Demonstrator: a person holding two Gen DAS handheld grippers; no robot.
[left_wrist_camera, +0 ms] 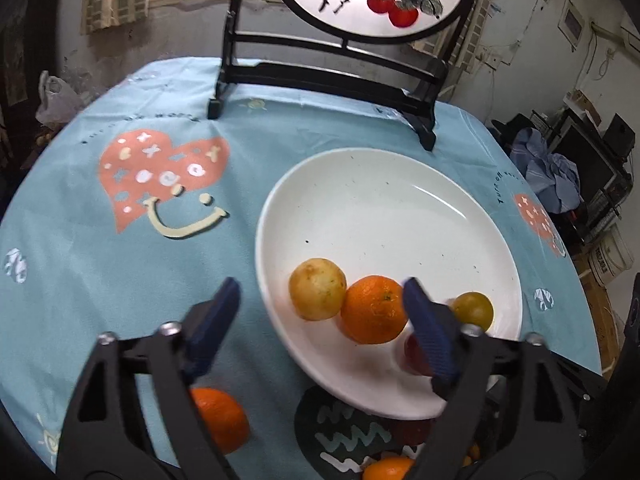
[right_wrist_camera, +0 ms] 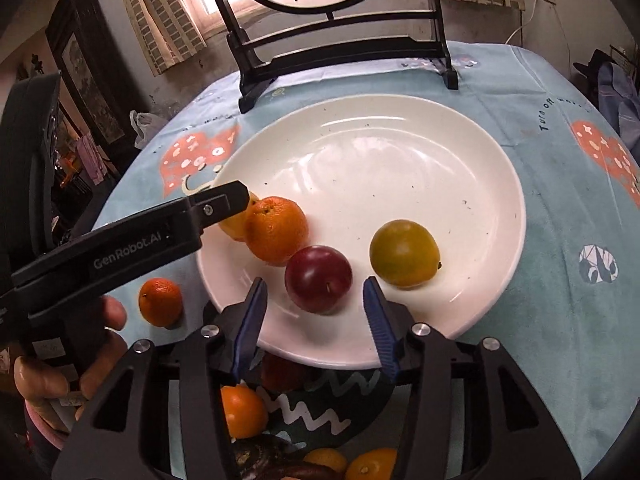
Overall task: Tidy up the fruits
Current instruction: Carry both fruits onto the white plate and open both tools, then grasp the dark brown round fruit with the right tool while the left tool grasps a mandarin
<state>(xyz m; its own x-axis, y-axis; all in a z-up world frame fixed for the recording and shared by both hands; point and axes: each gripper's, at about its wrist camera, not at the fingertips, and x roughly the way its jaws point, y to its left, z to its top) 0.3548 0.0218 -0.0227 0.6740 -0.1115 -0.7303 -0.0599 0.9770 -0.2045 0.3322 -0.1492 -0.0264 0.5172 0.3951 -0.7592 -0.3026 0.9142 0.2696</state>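
The white plate (right_wrist_camera: pixel 460 152) looks like glossy glazed ceramic (flecked with dark specks). The plum (right_wrist_camera: pixel 318 278) has smooth, shiny skin; the orange (right_wrist_camera: pixel 276 230) is dimpled and matt. A soft matt cloth (right_wrist_camera: pixel 560 320) covers the bench.

We see the far half of the plate (right_wrist_camera: pixel 400 152) bare and open to reach; four fruits crowd its near edge, and a black stand (right_wrist_camera: pixel 344 52) blocks the desk (left_wrist_camera: pixel 120 280) behind.

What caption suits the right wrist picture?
Open right hand-held gripper facing a red plum among citrus on a white plate.
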